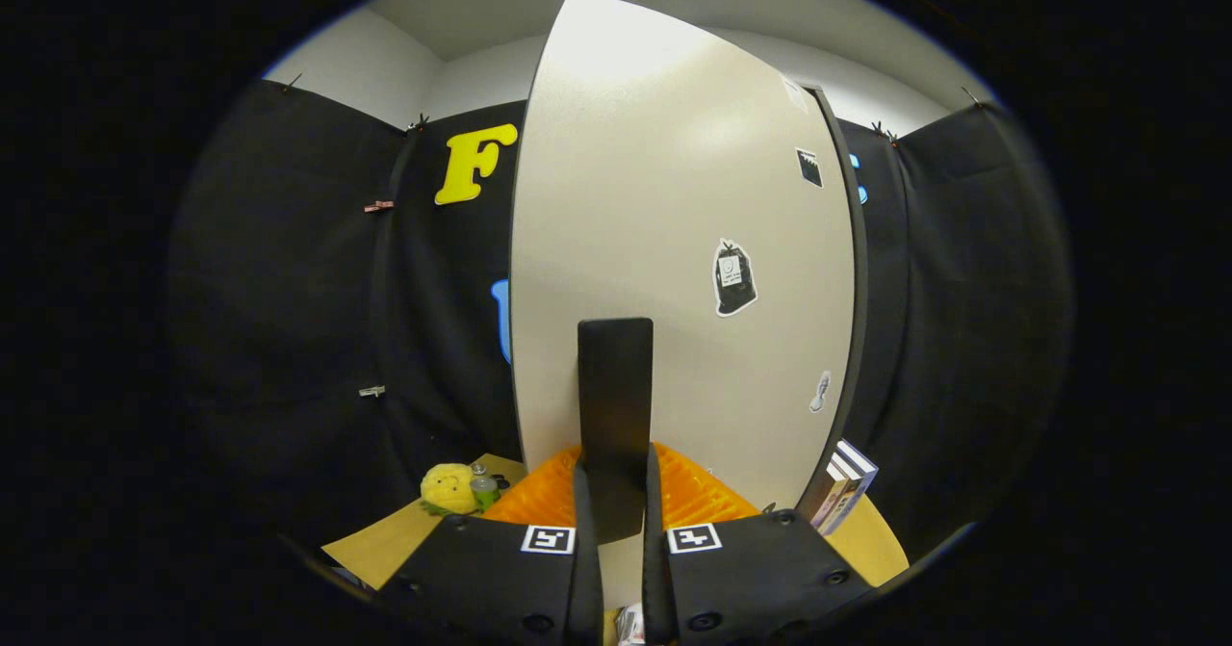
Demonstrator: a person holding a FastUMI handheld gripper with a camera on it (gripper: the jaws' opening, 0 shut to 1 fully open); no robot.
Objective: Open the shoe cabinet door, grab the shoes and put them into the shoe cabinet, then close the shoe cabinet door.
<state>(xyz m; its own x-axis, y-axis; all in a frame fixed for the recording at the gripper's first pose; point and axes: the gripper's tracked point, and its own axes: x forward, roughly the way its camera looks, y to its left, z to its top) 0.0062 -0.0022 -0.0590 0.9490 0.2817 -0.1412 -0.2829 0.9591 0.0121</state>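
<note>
Scene: booth w/ a pale shoe cabinet door [674,271] standing upright straight ahead, a few stickers on its face.
Hand-held gripper: the hand-held gripper [614,521] is closed on the door's dark handle [615,405]; the handle runs up from between the two fingers, which sit tight against either side of it.
Door: looks ajar, not shut flat. Its left edge stands free against the booth wall; a dark strip, prob. the cabinet side [852,271], runs down its right edge. How far it has swung, can't tell.
Shoes: orange ribbed item [698,492] low behind the fingers, near the door's foot, poss. the shoes or a rack; too hidden to say. Cabinet interior not visible.
Surface: tan surface [385,540] carries a yellow plush toy [448,487] and small jar [484,484] at left, a stack of books [847,492] at right.
Progress: judged early-stage or last-stage, i.e. door being swung by its handle. Which one can't be settled here.
Left to do: if opening, then shoes in and door closed.
</note>
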